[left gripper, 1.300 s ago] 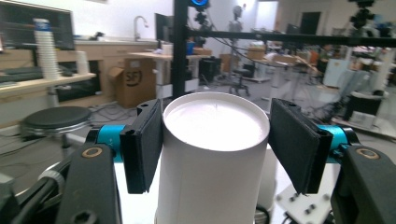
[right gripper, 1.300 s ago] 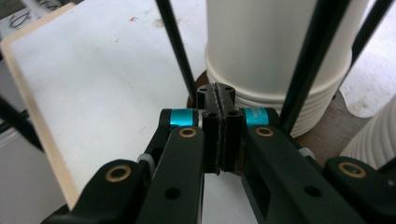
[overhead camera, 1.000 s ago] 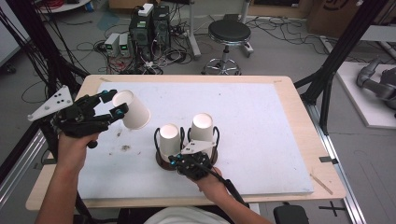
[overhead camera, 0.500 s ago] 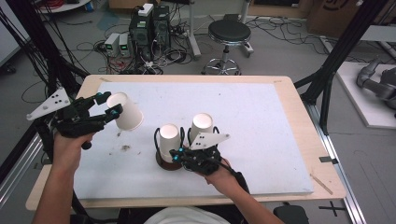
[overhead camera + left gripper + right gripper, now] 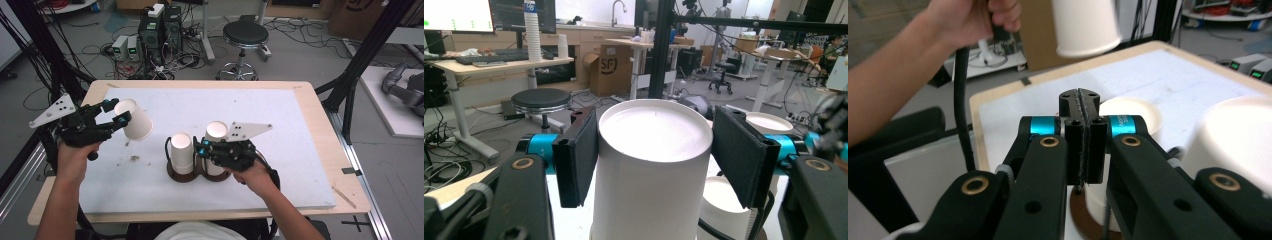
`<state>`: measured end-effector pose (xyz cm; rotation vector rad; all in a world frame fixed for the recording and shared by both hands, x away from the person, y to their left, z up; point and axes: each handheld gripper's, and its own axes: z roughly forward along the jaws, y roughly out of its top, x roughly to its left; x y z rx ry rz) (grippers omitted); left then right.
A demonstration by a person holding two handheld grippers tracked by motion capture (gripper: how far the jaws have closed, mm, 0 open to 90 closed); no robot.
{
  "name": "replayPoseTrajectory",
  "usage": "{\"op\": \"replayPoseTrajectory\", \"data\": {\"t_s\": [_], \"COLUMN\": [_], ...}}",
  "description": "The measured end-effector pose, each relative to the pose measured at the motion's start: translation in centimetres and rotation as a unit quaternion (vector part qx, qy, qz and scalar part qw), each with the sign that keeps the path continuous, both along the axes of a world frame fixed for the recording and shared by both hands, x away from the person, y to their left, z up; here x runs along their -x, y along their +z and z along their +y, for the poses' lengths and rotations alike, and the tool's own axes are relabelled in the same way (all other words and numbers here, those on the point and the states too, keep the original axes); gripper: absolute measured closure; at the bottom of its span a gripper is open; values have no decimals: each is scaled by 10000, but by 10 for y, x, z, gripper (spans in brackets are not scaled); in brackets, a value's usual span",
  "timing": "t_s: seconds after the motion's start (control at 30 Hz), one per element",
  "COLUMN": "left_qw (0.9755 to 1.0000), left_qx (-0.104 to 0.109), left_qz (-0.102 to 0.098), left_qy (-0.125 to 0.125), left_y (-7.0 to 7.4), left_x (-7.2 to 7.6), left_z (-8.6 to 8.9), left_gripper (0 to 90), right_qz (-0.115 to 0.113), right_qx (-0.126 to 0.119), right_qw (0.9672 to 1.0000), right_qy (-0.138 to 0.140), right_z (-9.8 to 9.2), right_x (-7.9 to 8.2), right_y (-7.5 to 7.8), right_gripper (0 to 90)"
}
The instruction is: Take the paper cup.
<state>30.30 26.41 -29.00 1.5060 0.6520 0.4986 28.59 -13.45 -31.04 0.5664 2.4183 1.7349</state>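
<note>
Left tongs: my left gripper (image 5: 116,112) is clamped on a white paper cup (image 5: 134,119), its pads pressed on both sides of the wall near the rim; the cup hangs tilted in the air, up and to the left of the cup holder (image 5: 192,172).
Right tongs: my right gripper (image 5: 1082,107) has its jaws pressed flat together with nothing between them; in the high view it sits just right of the holder, over the right-hand cup.
Cups in holder: two white paper cups stand bottom-up in the dark two-ring holder, one (image 5: 181,152) in the left ring, one (image 5: 215,135) in the right.
Landmark: the holder sits on the white table mat (image 5: 300,130), near my edge, about mid-width.
Step in hand: I judge I am carrying the lifted cup, with the holder's cups as its likely target.
Next move: bring the held cup across to the holder, level it, and lower it straight.
In the way: my own right gripper crowds the right ring; it should clear off first.
Around: brown crumbs or stains (image 5: 134,158) on the mat left of the holder; a black stool (image 5: 245,35) and computer boxes (image 5: 160,25) on the floor beyond the table.
</note>
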Motion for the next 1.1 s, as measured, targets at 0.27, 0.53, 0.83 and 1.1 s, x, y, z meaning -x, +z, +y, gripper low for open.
{"op": "replayPoseTrajectory", "data": {"t_s": [0.27, 0.53, 0.83, 1.1], "left_qw": [10000, 10000, 9998, 9996], "left_qx": [9, -2, 29, 4], "left_qz": [16, 13, 6, 30], "left_qy": [-31, -78, -202, -271], "left_y": [0, 0, 3, 3], "left_x": [-1, 0, 2, 2], "left_z": [-1, -2, -5, -9], "left_gripper": [366, 366, 366, 366], "right_qz": [-11, -145, -142, -125], "right_qx": [-339, -479, -411, -80], "right_qw": [9991, 9959, 9862, 9769], "right_qy": [-255, -760, -1597, -2133], "right_z": [-32, -65, -113, -142], "right_x": [-13, -20, -27, -33], "right_y": [14, 20, 16, 1], "right_gripper": [900, 900, 756, 604]}}
